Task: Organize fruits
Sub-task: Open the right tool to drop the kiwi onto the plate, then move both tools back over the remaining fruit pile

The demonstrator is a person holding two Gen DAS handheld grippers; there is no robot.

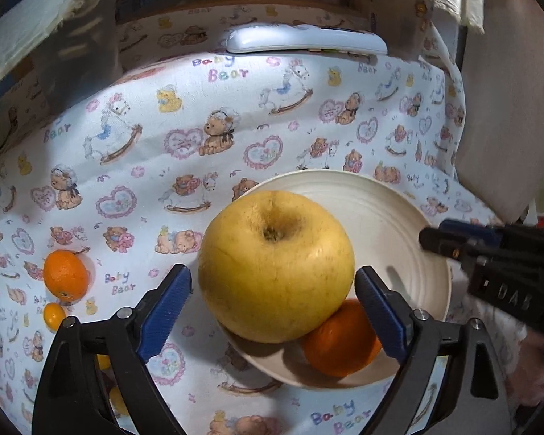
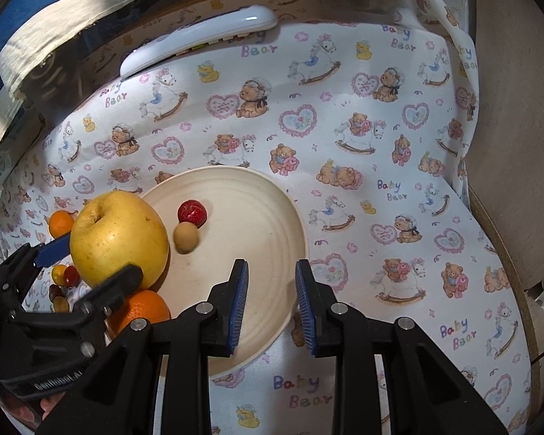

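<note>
- The cream plate [image 2: 257,195] lies on a bench covered by a teddy-bear print cloth [image 2: 380,127].
- A big yellow apple [image 1: 277,268] sits on the plate's left edge, leaning on an orange [image 1: 339,340] that also lies on the plate, on its near side.
- The left tool [image 1: 273,301] is spread wide around the apple; its blue pads [image 1: 168,301] stand just beside the fruit, and a thin gap shows on each side.
- The right tool [image 2: 272,304] hovers over the plate's near rim, its pads drawn close together with a narrow gap and nothing between them.
- A small red fruit [image 2: 192,213] and a small tan fruit [image 2: 186,237] touch each other on the plate, just right of the apple.
- Left of the plate, on the cloth, lie a second orange [image 1: 65,275] and several small yellow and red fruits [image 2: 66,276].
- A white remote control [image 1: 306,40] lies beyond the plate at the bench's far edge.
</note>
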